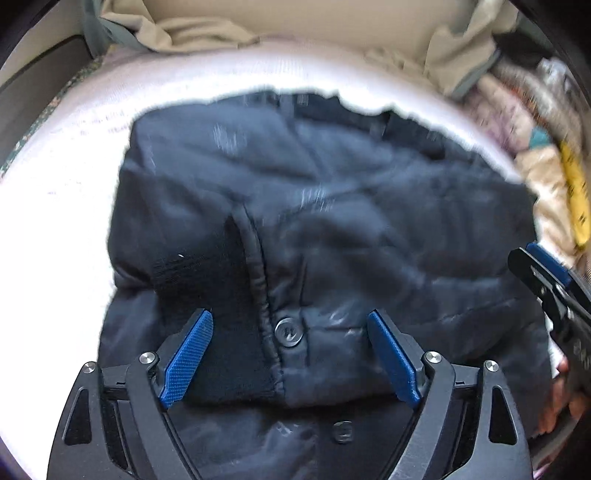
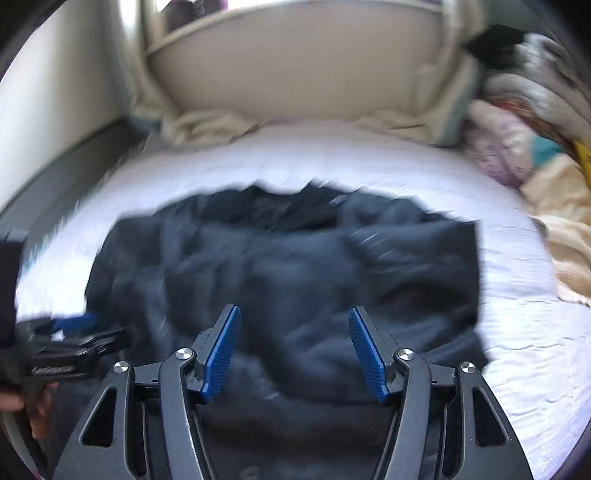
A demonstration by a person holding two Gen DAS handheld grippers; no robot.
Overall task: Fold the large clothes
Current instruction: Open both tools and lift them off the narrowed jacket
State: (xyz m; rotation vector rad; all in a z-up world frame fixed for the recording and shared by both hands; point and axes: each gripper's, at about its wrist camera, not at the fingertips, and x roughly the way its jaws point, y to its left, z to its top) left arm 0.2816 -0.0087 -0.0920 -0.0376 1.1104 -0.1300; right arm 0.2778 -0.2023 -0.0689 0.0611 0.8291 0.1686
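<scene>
A dark navy padded jacket [image 1: 314, 229] lies folded on a white bed sheet [image 1: 55, 221], with a black knit cuff [image 1: 207, 273] and a button [image 1: 289, 331] near its front edge. My left gripper [image 1: 290, 325] is open and empty just above that edge. My right gripper [image 2: 294, 325] is open and empty over the jacket [image 2: 295, 266] in the blurred right wrist view. The right gripper also shows at the right edge of the left wrist view [image 1: 546, 280], and the left gripper at the left of the right wrist view [image 2: 74, 339].
A heap of crumpled clothes [image 1: 535, 155] lies at the right of the bed, also seen in the right wrist view [image 2: 535, 140]. Beige fabric [image 1: 192, 29] lies against the headboard [image 2: 295, 66]. A dark floor gap [image 2: 66, 173] runs along the left side.
</scene>
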